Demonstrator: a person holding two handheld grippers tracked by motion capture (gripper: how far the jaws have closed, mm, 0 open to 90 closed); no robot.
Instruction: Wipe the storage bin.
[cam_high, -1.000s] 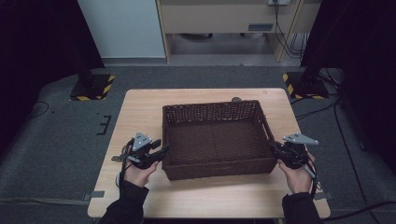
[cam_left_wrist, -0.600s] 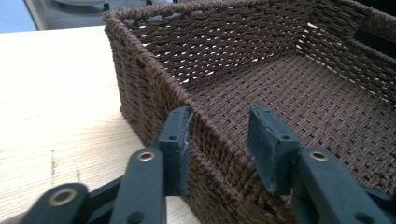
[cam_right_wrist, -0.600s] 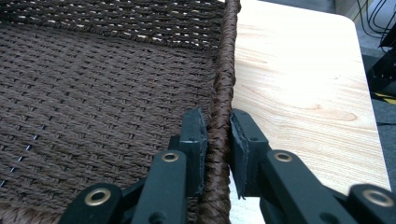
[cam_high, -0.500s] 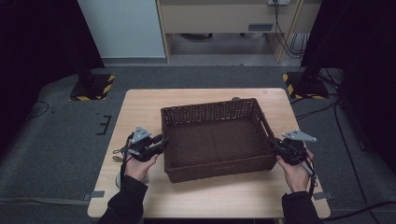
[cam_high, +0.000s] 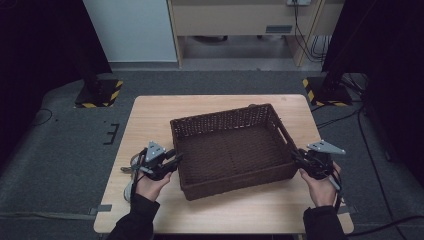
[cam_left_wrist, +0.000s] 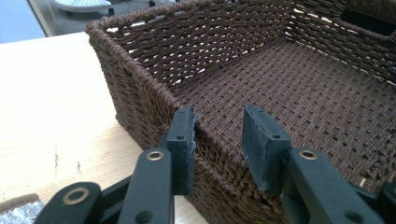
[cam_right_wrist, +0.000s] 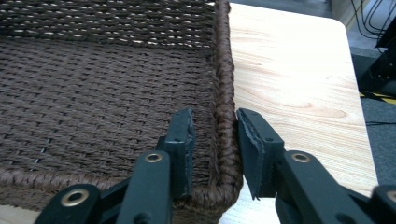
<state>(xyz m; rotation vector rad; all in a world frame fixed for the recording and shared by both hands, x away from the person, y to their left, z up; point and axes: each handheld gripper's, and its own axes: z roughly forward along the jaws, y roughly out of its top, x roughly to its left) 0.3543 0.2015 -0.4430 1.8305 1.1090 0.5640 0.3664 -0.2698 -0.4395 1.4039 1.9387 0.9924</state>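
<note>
A dark brown wicker basket stands empty on the wooden table. At its left wall is my left gripper, one jaw outside and one inside. In the left gripper view the left gripper has just been closing, and its pads press the basket rim between them. My right gripper is at the right wall. In the right gripper view the right gripper straddles the basket rim; its jaws have just been opening, and a gap shows beside the inner pad.
A person's hand and dark sleeve hold each gripper from the near edge. Bare tabletop lies left of the basket and along the front. Beyond the table are grey floor, black stands with yellow-striped feet, and a cabinet with cables.
The basket has shifted slightly to the left and turned a little on the table. Both hands have stayed at its side walls.
</note>
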